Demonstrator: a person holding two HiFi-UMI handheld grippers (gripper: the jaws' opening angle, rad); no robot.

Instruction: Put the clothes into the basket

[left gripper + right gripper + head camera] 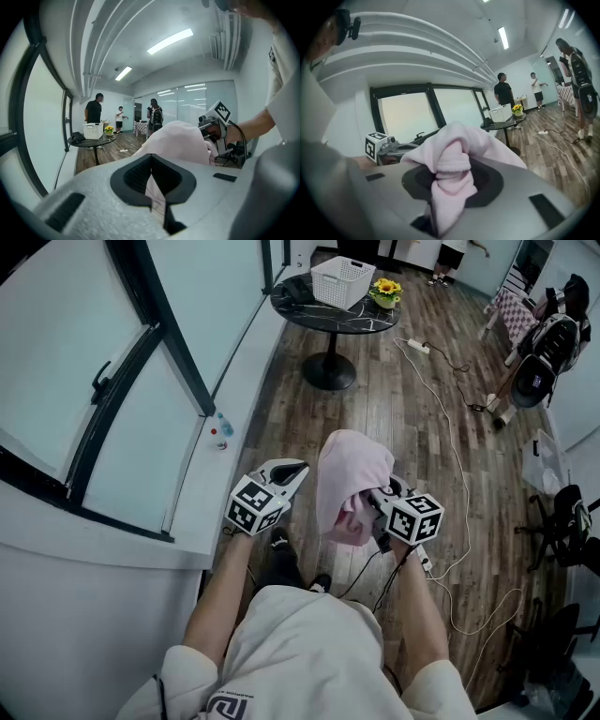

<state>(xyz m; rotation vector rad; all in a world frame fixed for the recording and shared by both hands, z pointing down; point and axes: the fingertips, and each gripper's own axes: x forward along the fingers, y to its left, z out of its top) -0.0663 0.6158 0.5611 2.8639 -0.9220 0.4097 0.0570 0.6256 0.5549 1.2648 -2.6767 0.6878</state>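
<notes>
Plainly, we have most of the task ahead of us. The wooden floor (394, 427) stretches between us and the round dark table (309, 307), well apart from where we stand. The white basket (342, 282) sits toward that table's far edge, with a pot of yellow flowers (385, 292) just beside it at the right edge. People (93, 112) stand near the table.

The pink cloth (352, 479) is in the air in front of us, not yet near the basket. Our right gripper (386, 505) pinches a bunched fold of it between its jaws, and the rest humps up loose over them. Our left gripper (289, 472) hangs just beside the cloth with its jaws drawn together to a narrow slit. Pink shows through that slit, but we see nothing firmly pinched there.

We judge three risks. The grip is on one thick fold only, so a swing on the way could work the cloth free onto the floor. The loose hump hides part of our view ahead, and a white cable (448, 442) snakes over the boards toward the table, so we could catch a foot on it. A careless release at the basket could knock the flowers, or leave cloth draped over the rim.
</notes>
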